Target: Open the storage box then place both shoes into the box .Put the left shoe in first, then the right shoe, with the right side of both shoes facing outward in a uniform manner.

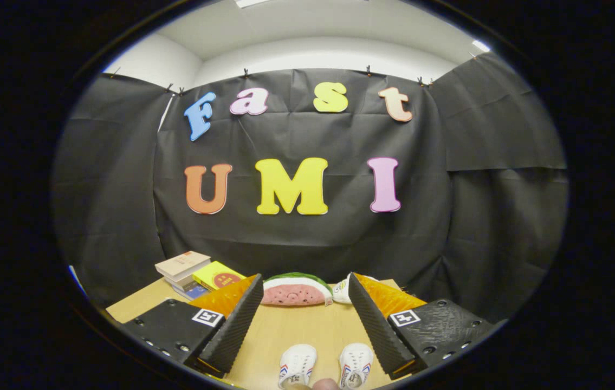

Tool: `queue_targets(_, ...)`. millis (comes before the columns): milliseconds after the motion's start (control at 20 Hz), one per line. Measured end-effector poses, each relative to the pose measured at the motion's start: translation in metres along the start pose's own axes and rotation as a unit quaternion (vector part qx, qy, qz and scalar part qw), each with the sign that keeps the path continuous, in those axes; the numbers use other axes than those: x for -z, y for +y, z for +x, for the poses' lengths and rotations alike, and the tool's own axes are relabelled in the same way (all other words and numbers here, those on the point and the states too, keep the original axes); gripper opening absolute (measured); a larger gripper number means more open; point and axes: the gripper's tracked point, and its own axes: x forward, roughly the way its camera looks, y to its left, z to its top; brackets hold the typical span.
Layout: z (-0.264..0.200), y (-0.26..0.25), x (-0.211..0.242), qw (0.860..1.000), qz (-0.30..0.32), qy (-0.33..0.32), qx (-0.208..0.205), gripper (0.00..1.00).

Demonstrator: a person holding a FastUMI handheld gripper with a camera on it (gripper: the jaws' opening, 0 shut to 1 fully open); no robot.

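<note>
Gripper (305, 325) stands wide open, holding nothing. Between its fingers, near their base, two small white shoes (324, 366) sit side by side on the wooden table (296, 330), untouched. Beyond the fingertips lie a watermelon-slice toy (296, 290) and stacked books (194, 273). No storage box seen; every step appears outstanding.

The gripper (305, 319) hangs level above the bench with its jaws spread wide apart, both fingers (237, 325) bare and gripping nothing.
</note>
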Motion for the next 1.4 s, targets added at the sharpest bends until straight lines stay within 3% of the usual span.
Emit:
queue_targets(250,-0.002,0.014,0.038,0.999,0.001,0.036,-0.029,0.95)
queue_targets(600,-0.011,0.080,0.124,0.983,0.048,0.127,-0.124,0.96)
queue_targets(950,-0.007,0.140,0.199,0.943,0.134,0.235,-0.193,0.96)
queue_targets(1400,-0.002,0.183,0.265,0.876,0.244,0.341,-0.240,0.96)
